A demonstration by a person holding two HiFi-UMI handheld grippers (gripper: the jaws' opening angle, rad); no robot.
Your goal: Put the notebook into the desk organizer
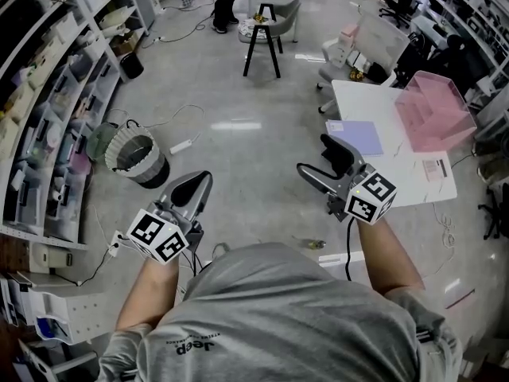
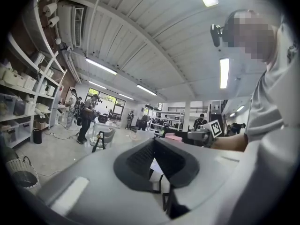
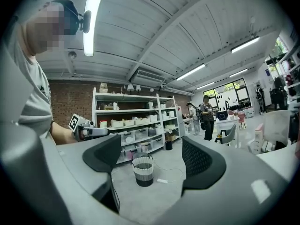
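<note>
A lavender notebook [image 1: 354, 138] lies flat on the white table [image 1: 406, 183] at the right of the head view. Just beyond it on the same table stands the pink desk organizer [image 1: 433, 110], which also shows small and far off as the organizer [image 2: 173, 137] in the left gripper view. My right gripper [image 1: 314, 156] hovers over the floor just left of the table's near corner, open with nothing between its jaws; in its own view the right gripper [image 3: 150, 158] frames only floor. My left gripper [image 1: 197, 183] is held out over the floor further left, shut and empty, as the left gripper [image 2: 154, 144] in its own view confirms.
A striped waste basket [image 1: 139, 159] stands on the floor ahead of the left gripper, with a cable and power strip beside it. Storage shelves [image 1: 56, 94] line the left side. A black stool [image 1: 262, 34] and a standing person are further off. More desks and chairs crowd the right.
</note>
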